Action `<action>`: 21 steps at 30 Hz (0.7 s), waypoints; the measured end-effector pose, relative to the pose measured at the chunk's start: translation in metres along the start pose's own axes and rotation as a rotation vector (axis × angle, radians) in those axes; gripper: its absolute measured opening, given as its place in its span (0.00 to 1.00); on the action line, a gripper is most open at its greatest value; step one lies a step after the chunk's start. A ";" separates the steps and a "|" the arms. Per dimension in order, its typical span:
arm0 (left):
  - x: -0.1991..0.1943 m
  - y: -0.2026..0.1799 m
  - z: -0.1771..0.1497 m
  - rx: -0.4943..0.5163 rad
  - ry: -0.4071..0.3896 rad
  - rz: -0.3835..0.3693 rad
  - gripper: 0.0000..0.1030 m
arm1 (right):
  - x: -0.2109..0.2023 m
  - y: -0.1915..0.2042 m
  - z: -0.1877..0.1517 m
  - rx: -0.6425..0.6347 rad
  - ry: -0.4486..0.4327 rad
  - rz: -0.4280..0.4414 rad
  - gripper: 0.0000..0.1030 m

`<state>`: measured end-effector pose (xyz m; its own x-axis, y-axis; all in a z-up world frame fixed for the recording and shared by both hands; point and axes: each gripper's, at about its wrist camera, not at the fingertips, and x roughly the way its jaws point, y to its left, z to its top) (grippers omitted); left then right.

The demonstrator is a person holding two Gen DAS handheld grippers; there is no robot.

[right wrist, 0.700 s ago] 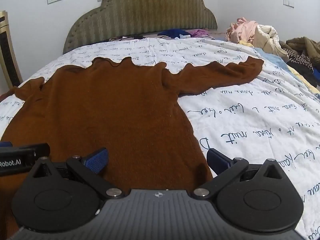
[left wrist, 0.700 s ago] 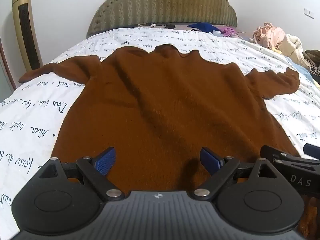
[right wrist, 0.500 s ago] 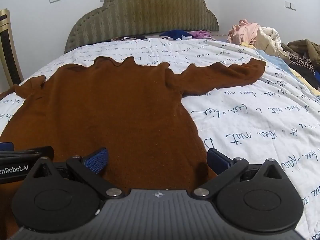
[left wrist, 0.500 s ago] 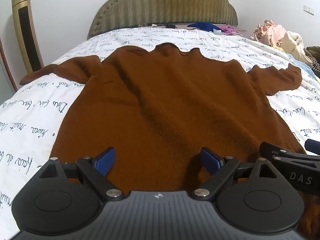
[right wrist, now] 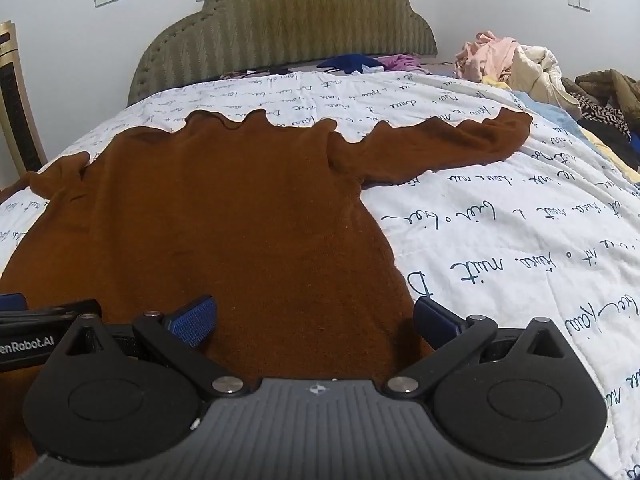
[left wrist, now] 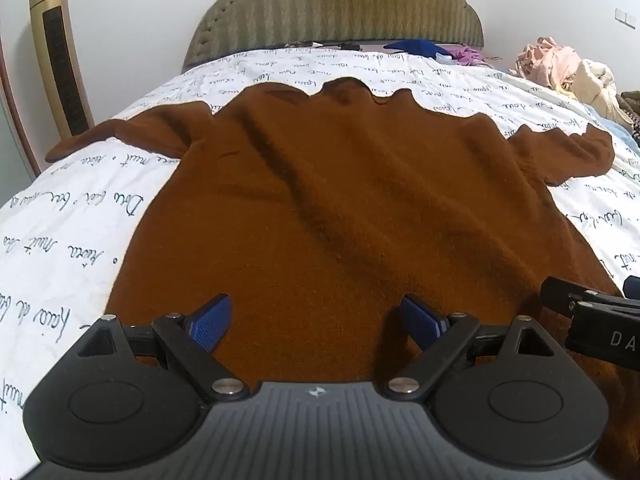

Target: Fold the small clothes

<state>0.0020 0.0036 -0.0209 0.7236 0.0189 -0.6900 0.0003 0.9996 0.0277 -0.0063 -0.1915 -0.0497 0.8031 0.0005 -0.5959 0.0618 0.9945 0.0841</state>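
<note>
A brown sweater [left wrist: 340, 200] lies spread flat on the bed [left wrist: 60, 248], its wavy neckline toward the headboard [left wrist: 336, 4] and its hem toward the cameras. Both sleeves stretch out sideways from the sweater's body; the right sleeve [right wrist: 448, 148] reaches across the white quilt with script lettering, and the left sleeve [left wrist: 132, 132] runs toward the bed's edge. Diagonal creases cross the sweater's chest in the left wrist view.

The left gripper [left wrist: 316, 320] hovers at the hem of the sweater, its jaws wide apart and holding nothing, with brown knit filling the gap between the blue pads [left wrist: 210, 322]. The right gripper [right wrist: 314, 320] sits at the hem too, over the sweater's right side edge, jaws wide and holding nothing; one pad is over the knit and the other over the quilt just beside the sweater. Whether either gripper touches the fabric cannot be told.

Beyond the sweater's right sleeve, a pile of clothes [right wrist: 516, 64] lies at the far corner of the bed. A gold tower fan [left wrist: 60, 60] stands beside the bed, past the sweater's left sleeve.
</note>
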 end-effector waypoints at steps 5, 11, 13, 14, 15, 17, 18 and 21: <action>0.004 -0.003 -0.001 0.001 0.004 0.006 0.89 | 0.000 -0.001 0.001 -0.001 0.001 0.002 1.00; 0.005 -0.003 -0.001 0.004 0.003 0.002 0.89 | -0.001 0.000 0.000 0.002 0.000 0.006 1.00; 0.005 -0.002 -0.001 0.004 0.002 -0.001 0.89 | -0.001 0.000 0.000 -0.001 -0.001 0.007 1.00; 0.005 -0.002 -0.001 0.005 0.001 -0.003 0.89 | -0.001 0.000 0.000 -0.001 -0.001 0.007 1.00; 0.005 -0.003 -0.001 0.006 0.000 -0.003 0.89 | 0.000 0.000 0.000 -0.002 -0.001 0.007 1.00; 0.006 -0.003 -0.001 0.009 -0.002 -0.003 0.89 | 0.000 0.000 0.000 0.001 0.000 0.008 1.00; 0.006 -0.003 -0.001 0.011 -0.003 -0.004 0.89 | 0.000 0.000 0.000 0.003 -0.001 0.008 1.00; 0.006 -0.003 -0.002 0.014 -0.005 -0.007 0.89 | 0.000 -0.001 0.000 0.008 -0.002 0.009 1.00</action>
<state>0.0046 0.0008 -0.0263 0.7271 0.0117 -0.6864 0.0150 0.9993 0.0330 -0.0070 -0.1926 -0.0499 0.8051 0.0090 -0.5931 0.0596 0.9936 0.0961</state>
